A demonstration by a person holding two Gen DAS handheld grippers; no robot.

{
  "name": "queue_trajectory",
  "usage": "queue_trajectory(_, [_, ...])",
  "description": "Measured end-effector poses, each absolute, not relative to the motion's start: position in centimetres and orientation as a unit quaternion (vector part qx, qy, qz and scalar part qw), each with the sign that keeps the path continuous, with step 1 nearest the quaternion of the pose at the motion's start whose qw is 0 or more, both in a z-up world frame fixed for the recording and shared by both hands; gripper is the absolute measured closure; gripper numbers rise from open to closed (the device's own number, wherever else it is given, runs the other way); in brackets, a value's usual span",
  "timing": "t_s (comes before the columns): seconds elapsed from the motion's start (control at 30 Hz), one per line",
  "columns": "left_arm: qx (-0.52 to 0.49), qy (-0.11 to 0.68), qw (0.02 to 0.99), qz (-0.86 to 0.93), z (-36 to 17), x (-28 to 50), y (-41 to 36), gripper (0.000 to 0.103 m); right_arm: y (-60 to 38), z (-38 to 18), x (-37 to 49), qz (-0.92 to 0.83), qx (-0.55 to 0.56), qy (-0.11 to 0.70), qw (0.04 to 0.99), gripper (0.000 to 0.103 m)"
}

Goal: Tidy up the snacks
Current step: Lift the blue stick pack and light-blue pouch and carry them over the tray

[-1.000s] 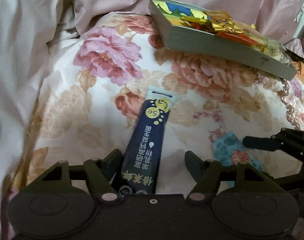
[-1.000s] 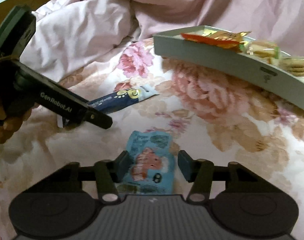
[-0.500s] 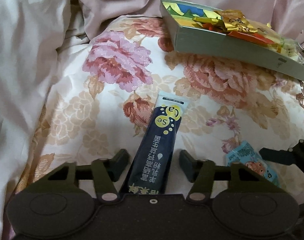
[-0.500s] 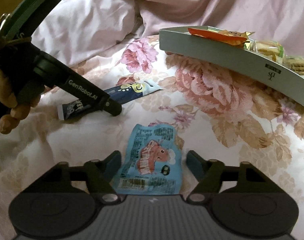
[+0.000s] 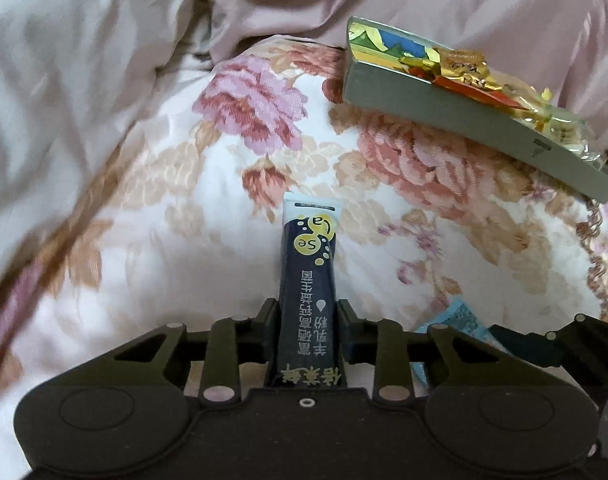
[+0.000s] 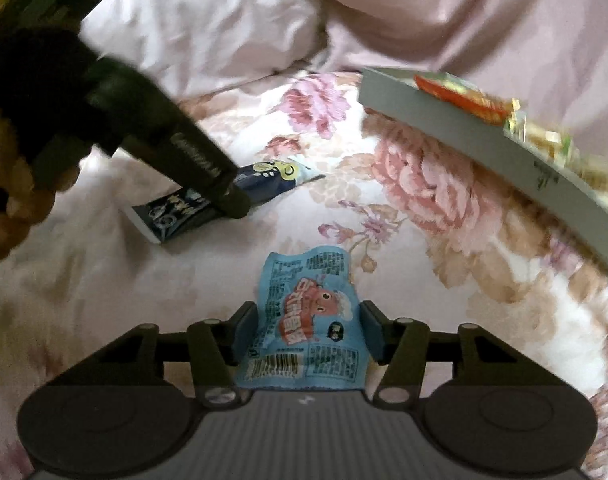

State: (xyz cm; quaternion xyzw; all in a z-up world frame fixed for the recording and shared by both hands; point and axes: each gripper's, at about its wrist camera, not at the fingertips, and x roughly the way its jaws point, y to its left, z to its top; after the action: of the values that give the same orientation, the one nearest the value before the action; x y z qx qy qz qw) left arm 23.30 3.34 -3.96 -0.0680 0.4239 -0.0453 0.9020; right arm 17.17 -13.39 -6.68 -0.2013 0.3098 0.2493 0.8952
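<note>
Both tongs are matte black. The left tongs (image 5: pixel 307 322) show two flat, round-cornered housings side by side, each with a raised disc on top. Angular linkage bars with triangular cut-outs run forward from them to short, blocky fingers (image 5: pixel 270 320). Pale round pivot pins sit at the bar joints, and a small silver screw sits at the middle of the front edge. The right tongs (image 6: pixel 308 326) have the same housings, bars and pins, but a grey ribbed panel with a small white mark fills the middle. Seen from the right wrist, the left tongs' black arm carries blurred white lettering.
</note>
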Motion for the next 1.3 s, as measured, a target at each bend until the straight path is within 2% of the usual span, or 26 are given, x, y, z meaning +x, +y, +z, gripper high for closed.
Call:
queue_trajectory(0.17, [-0.087,0.431,0.898,-0.029,-3.0,22.0,2.2,0.072,-13.3,-6.7,14.7,0.25,-0.308,0.256,0.882,0.044])
queue_trajectory(0.5, [-0.048,0.42,0.905,-0.043,-3.2,19.2,-1.6,0.073,-14.9,-8.2,12.1,0.269,-0.429,0.176,0.844,0.044])
queue_trajectory(0.87, [-0.002,0.366,0.931,-0.012,-1.5,17.7,-4.2,0.073,-15.6,-8.5,12.4,0.237,-0.461,0.119,0.847,0.043])
queue_trajectory(1.3, [0.002,0.304,0.953,0.007,2.7,18.4,-5.7,0.073,-18.3,-3.9,14.0,0.166,-0.382,0.053,0.907,0.043])
